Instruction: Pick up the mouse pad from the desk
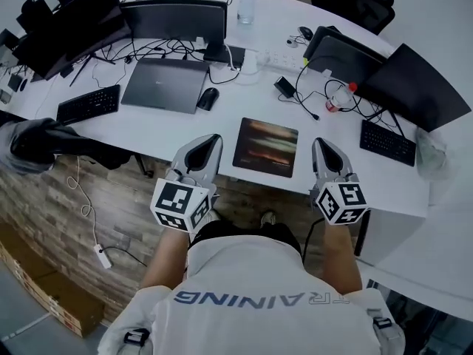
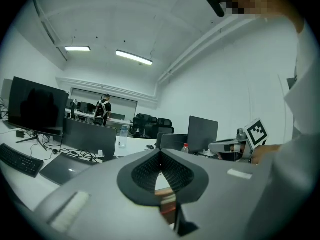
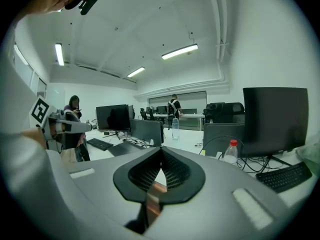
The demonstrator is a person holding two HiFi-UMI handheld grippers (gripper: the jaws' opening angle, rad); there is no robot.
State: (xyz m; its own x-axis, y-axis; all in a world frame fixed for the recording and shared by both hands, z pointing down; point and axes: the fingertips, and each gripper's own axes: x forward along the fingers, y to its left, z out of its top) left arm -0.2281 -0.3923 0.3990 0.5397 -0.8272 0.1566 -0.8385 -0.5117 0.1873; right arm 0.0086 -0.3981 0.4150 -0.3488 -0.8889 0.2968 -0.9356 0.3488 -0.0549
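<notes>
The mouse pad (image 1: 266,147), a dark rectangle with brownish streaks, lies flat near the front edge of the white desk (image 1: 222,170). My left gripper (image 1: 211,140) hovers just left of the pad with its jaws shut and nothing in them. My right gripper (image 1: 321,145) hovers just right of the pad, also shut and empty. Neither touches the pad. In the left gripper view the left gripper (image 2: 160,153) shows closed tips, with a strip of the mouse pad (image 2: 167,204) below them. The right gripper (image 3: 161,151) looks the same, with the mouse pad (image 3: 155,194) seen through its slit.
Behind the pad lie a closed grey laptop (image 1: 164,83), a black mouse (image 1: 208,98), a phone (image 1: 284,87) and tangled cables. A red-capped bottle (image 1: 338,98) and a keyboard (image 1: 387,142) sit at the right, another keyboard (image 1: 88,103) at the left. Monitors line the back.
</notes>
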